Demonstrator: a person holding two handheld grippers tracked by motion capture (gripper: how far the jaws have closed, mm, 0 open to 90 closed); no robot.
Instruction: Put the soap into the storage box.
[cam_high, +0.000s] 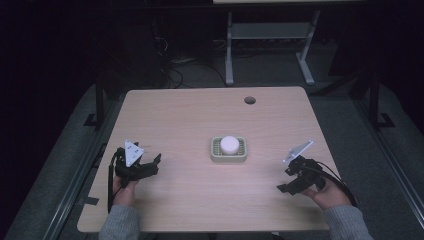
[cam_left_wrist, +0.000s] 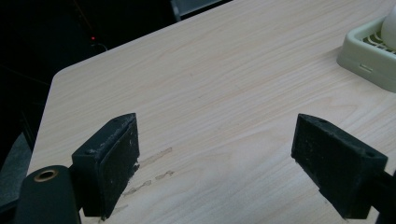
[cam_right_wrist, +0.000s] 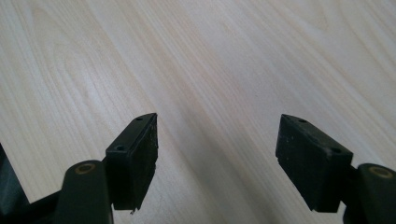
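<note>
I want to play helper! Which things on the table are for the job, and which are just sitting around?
For the job:
- round white soap
- pale green slatted plastic soap dish
- left tongs, open
- right tongs, open

Just there:
- light wooden table
- round dark cable hole
- grey metal frame behind

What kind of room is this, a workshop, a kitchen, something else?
Most likely a lab or test room, not a kitchen. A bare wooden table stands on grey floor in a dark room, with cables on the floor behind it and a second metal-legged table beyond. On it sits only a soap dish with a white soap.
</note>
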